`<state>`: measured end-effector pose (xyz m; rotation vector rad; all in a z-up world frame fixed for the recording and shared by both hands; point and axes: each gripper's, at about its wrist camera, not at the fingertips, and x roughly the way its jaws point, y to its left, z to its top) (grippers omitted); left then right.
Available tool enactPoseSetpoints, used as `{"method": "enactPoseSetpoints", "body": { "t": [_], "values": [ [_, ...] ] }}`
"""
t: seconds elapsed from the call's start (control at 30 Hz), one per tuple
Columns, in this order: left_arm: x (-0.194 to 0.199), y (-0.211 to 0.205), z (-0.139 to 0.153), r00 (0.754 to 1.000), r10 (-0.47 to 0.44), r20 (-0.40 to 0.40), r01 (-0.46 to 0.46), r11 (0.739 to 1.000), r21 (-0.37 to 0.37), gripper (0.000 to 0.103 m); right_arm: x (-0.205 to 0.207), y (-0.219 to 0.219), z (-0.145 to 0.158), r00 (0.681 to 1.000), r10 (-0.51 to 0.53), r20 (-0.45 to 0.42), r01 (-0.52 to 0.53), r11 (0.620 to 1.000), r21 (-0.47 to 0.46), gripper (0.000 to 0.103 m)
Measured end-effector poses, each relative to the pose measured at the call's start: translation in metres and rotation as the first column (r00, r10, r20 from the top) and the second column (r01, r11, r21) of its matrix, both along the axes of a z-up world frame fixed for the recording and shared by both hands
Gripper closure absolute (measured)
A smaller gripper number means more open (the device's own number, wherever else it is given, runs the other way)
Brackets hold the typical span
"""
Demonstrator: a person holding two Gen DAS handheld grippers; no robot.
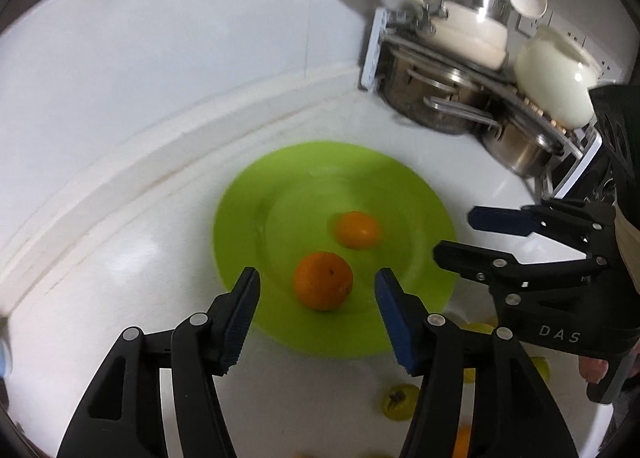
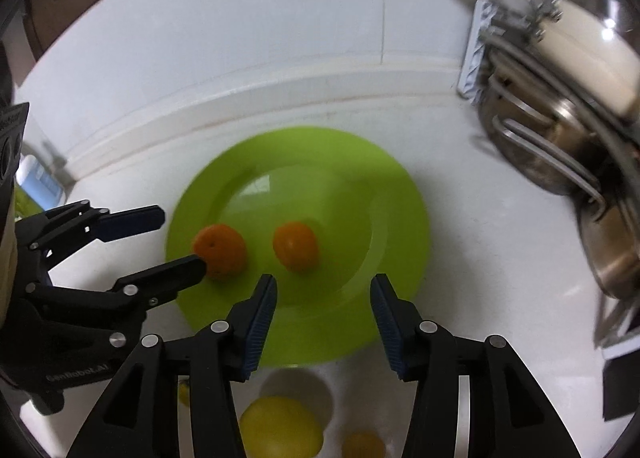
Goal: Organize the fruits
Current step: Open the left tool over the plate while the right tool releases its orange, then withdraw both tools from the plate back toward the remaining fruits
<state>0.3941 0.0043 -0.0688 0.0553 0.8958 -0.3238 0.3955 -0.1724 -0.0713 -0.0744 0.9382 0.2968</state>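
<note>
Though blurred, perhaps two oranges [image 1: 323, 281]

A round green plastic plate [image 2: 360, 186] lies on the white desk [image 2: 500, 258], with two round orange fruits [image 2: 296, 246] side by side on it. Behind it to the right stands a rack of steel pots [image 2: 552, 138]; before it lies a round yellow fruit [image 2: 280, 430].

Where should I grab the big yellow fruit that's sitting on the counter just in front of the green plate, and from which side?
Grip the yellow fruit across its widest middle, coming from above with the right gripper, whose open jaws hang just beyond it. It is round and smooth, so a grip off the middle would likely slip. A smaller orange fruit lies close beside it, so set the fingers clear of that side.
</note>
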Motion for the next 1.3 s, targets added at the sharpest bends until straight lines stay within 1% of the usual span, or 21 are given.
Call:
{"method": "enactPoseSetpoints", "body": {
  "t": [0.1,0.23,0.37,0.4,0.5,0.6,0.73,0.93,1.07,1.2,1.3],
  "values": [
    [-0.019,0.004,0.015,0.999,0.012,0.043,-0.012,1.0,-0.008,0.039,-0.018,0.001,0.012,0.999,-0.018,0.044,0.017,1.0,0.01,0.054],
    [-0.048,0.007,0.033,0.994,0.011,0.112,-0.013,1.0,0.019,0.033,-0.048,0.005,0.028,0.994,-0.038,0.1,0.036,0.999,0.015,0.054],
    [-0.077,0.01,0.046,0.986,0.012,0.165,-0.016,1.0,0.024,0.029,-0.076,0.006,0.037,0.989,-0.058,0.139,0.054,0.998,0.031,0.054],
    [-0.085,0.011,0.049,0.985,0.009,0.174,-0.013,1.0,0.019,0.027,-0.082,0.005,0.038,0.987,-0.063,0.146,0.059,0.998,0.037,0.052],
    [-0.105,0.014,0.055,0.98,0.004,0.201,-0.01,0.999,0.03,0.027,-0.106,0.007,0.042,0.983,-0.09,0.162,0.082,0.995,0.053,0.049],
    [-0.123,0.016,0.058,0.973,-0.005,0.229,-0.007,0.999,0.051,0.027,-0.122,0.01,0.042,0.982,-0.096,0.165,0.086,0.994,0.065,0.048],
    [-0.146,0.022,0.06,0.971,-0.007,0.237,-0.001,0.999,0.035,0.026,-0.147,0.016,0.045,0.978,-0.111,0.175,0.1,0.992,0.071,0.042],
    [-0.175,0.036,0.059,0.97,0.003,0.241,-0.004,1.0,0.002,0.025,-0.184,0.026,0.049,0.962,-0.16,0.221,0.146,0.986,0.078,0.042],
    [-0.193,0.043,0.057,0.965,-0.007,0.261,0.003,1.0,0.016,0.023,-0.201,0.031,0.05,0.954,-0.185,0.237,0.171,0.982,0.077,0.042],
    [-0.209,0.052,0.051,0.96,-0.015,0.281,0.001,0.999,0.051,0.022,-0.214,0.04,0.044,0.956,-0.198,0.217,0.183,0.979,0.084,0.042],
    [-0.215,0.057,0.044,0.962,-0.023,0.271,0.006,0.998,0.062,0.022,-0.224,0.047,0.036,0.956,-0.21,0.206,0.198,0.977,0.077,0.042]
  ]
}}
